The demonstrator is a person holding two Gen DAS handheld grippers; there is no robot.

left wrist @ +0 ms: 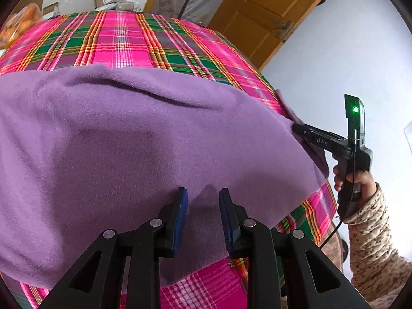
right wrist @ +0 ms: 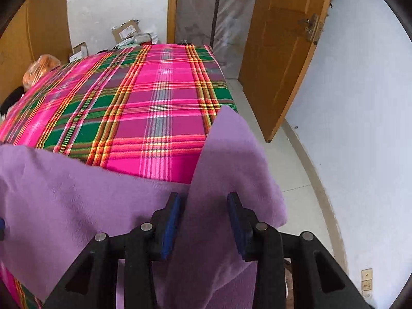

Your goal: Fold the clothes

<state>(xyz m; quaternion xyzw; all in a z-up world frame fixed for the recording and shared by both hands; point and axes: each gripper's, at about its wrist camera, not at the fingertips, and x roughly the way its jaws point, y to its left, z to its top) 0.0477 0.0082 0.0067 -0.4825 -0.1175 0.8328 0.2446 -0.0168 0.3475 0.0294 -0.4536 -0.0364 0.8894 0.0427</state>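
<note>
- Spreading across the near part of the plaid bed cover (left wrist: 123,38), 1 purple fleece garment (left wrist: 128,128) lies with its long axis running left to right.
- The left gripper (left wrist: 203,206) hovers over the near middle of the fleece, its 2 blue-padded fingers parted and holding nothing.
- The right gripper (right wrist: 203,221), at the garment's right edge off the bed's side, has a raised flap between its spread fingers; a firm pinch I cannot confirm.
- I judge that the right is nearer the edge to carry leftward.
</note>
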